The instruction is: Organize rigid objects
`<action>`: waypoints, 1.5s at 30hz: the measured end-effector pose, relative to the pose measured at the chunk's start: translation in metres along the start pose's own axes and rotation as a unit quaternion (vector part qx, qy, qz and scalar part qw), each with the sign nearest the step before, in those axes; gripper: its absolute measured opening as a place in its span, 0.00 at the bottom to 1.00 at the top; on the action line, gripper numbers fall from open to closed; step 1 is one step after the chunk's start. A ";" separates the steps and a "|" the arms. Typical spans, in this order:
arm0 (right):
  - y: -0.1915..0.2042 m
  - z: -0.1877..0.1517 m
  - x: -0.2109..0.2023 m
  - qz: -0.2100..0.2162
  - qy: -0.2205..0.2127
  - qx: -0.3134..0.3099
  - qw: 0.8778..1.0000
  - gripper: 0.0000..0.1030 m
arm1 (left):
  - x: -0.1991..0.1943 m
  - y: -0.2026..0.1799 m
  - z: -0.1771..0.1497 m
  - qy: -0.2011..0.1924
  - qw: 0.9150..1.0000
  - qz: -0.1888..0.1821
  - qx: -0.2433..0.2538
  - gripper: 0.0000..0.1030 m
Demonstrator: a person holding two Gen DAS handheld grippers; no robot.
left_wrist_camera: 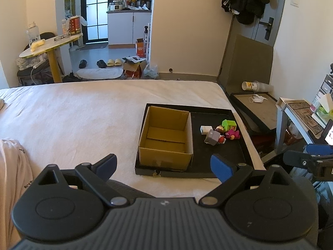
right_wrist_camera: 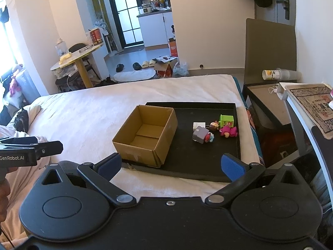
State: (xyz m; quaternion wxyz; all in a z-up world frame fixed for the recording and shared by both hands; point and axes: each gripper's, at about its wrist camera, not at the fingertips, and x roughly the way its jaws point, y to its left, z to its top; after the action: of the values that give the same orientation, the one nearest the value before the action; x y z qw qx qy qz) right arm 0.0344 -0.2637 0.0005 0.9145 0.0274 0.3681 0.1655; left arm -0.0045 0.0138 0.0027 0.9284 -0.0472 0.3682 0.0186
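A black tray (left_wrist_camera: 229, 166) (right_wrist_camera: 208, 108) lies on the white bed. In its left half stands an empty open cardboard box (left_wrist_camera: 166, 152) (right_wrist_camera: 143, 148). In its right half lies a small heap of toys: a green cube (left_wrist_camera: 229, 124) (right_wrist_camera: 226, 120), a white block (left_wrist_camera: 205, 129) (right_wrist_camera: 197, 125), a grey block (left_wrist_camera: 213, 137) (right_wrist_camera: 200, 135), a pink figure (left_wrist_camera: 233, 134) (right_wrist_camera: 229, 131) and small dolls. My left gripper (left_wrist_camera: 164, 166) hovers open before the tray's near edge. My right gripper (right_wrist_camera: 170, 164) is open too, short of the tray, holding nothing.
The white bed (left_wrist_camera: 83, 114) spreads to the left. Right of it stand a black side table (left_wrist_camera: 258, 108) and a cluttered white shelf (left_wrist_camera: 301, 114). A round yellow table (left_wrist_camera: 50, 45) and slippers (left_wrist_camera: 113, 62) are beyond the bed. Cloth lies at the lower left (left_wrist_camera: 12, 166).
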 end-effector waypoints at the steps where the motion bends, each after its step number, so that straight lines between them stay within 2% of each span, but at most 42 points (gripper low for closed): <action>1: 0.000 0.000 0.000 0.001 0.000 -0.001 1.000 1.00 | 0.000 0.000 0.000 0.000 1.000 -0.001 -0.002 0.93; 23: 0.000 0.001 0.001 -0.005 -0.001 -0.001 1.000 1.00 | 0.008 -0.001 0.000 0.001 1.000 -0.001 -0.002 0.93; 34: -0.012 0.006 0.023 -0.017 0.000 0.023 1.000 1.00 | 0.034 0.006 0.007 0.010 1.000 0.004 0.000 0.93; 45: -0.025 0.010 0.046 -0.024 0.006 0.035 0.999 1.00 | 0.065 0.015 0.017 0.026 0.999 0.006 -0.022 0.93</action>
State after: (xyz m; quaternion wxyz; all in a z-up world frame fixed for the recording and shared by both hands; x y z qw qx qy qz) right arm 0.0795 -0.2713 -0.0271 0.9145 0.0495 0.3798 0.1303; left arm 0.0530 0.0307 -0.0308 0.9172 -0.0659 0.3917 0.0307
